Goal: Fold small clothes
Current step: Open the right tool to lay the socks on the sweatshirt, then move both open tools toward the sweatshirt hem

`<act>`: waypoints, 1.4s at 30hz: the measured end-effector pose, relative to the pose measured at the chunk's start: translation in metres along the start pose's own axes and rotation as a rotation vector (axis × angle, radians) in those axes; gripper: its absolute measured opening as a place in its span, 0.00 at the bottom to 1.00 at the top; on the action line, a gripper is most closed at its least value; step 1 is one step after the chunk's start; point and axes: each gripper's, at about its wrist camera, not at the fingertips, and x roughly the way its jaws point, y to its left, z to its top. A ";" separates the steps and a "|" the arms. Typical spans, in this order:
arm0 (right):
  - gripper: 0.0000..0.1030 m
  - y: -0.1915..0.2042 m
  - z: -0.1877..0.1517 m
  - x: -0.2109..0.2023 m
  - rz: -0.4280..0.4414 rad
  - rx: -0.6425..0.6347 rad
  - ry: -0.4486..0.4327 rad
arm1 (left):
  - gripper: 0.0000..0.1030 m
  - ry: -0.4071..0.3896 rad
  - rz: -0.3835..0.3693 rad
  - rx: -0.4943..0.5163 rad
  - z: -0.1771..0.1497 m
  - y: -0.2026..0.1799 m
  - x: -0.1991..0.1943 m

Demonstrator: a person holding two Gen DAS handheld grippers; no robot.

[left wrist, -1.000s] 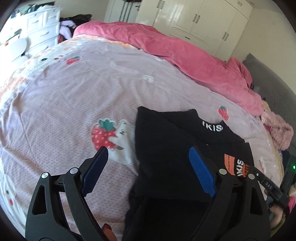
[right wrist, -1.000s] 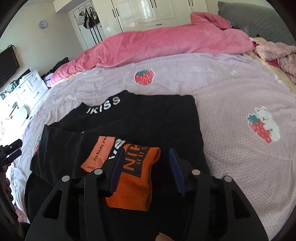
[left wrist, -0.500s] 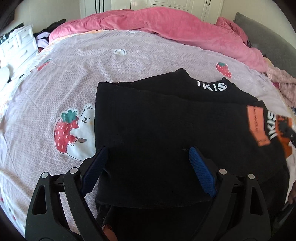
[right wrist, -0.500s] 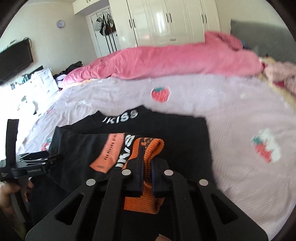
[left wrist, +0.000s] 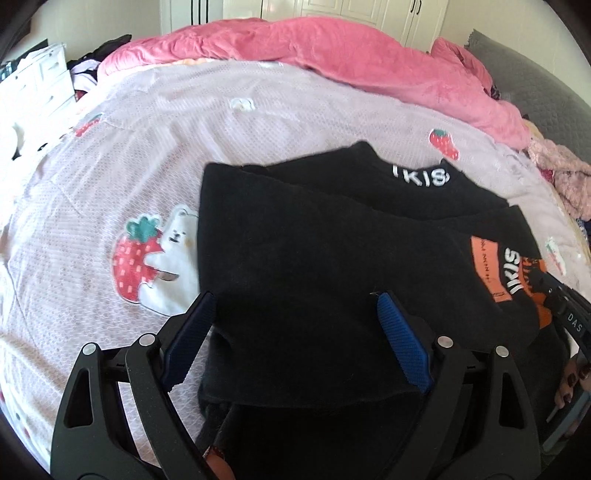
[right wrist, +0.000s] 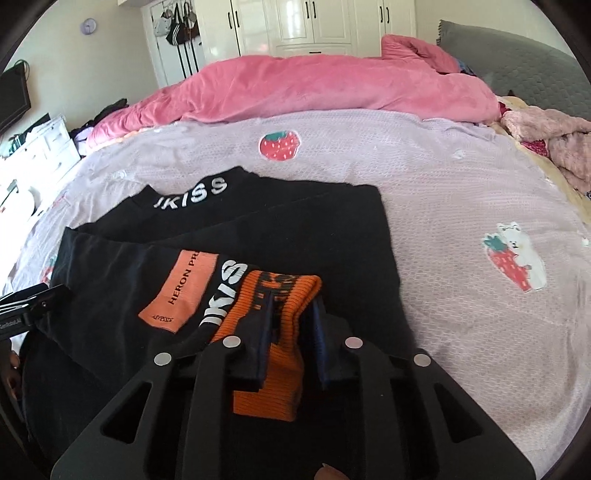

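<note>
Orange cuff [right wrist: 284,314] sits between my right gripper [right wrist: 291,314]'s opening jaws, while my left gripper [left wrist: 295,325] gapes empty over the black garment [left wrist: 314,258]'s near-left edge.

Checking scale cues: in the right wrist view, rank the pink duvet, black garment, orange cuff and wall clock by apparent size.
1. Pink duvet and black garment: similar spread; the garment is nearer, so unsure.
2. Orange cuff.
3. Wall clock, smallest.
</note>
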 end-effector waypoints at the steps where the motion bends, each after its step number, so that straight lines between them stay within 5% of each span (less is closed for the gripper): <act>1: 0.21 0.000 0.000 -0.004 -0.010 -0.004 -0.010 | 0.80 -0.011 -0.003 -0.001 0.001 0.001 -0.004; 13: 0.30 0.031 0.003 -0.042 0.111 -0.084 -0.095 | 0.80 -0.128 -0.048 0.041 -0.001 -0.014 -0.041; 24: 0.31 0.064 -0.013 -0.030 0.178 -0.165 0.014 | 0.80 -0.064 -0.061 0.166 -0.016 -0.047 -0.029; 30: 0.32 0.063 -0.023 -0.010 0.152 -0.175 0.109 | 0.80 0.079 -0.057 0.183 -0.026 -0.044 -0.001; 42: 0.52 0.057 -0.018 -0.026 0.189 -0.136 0.060 | 0.80 0.005 -0.082 0.157 -0.023 -0.034 -0.027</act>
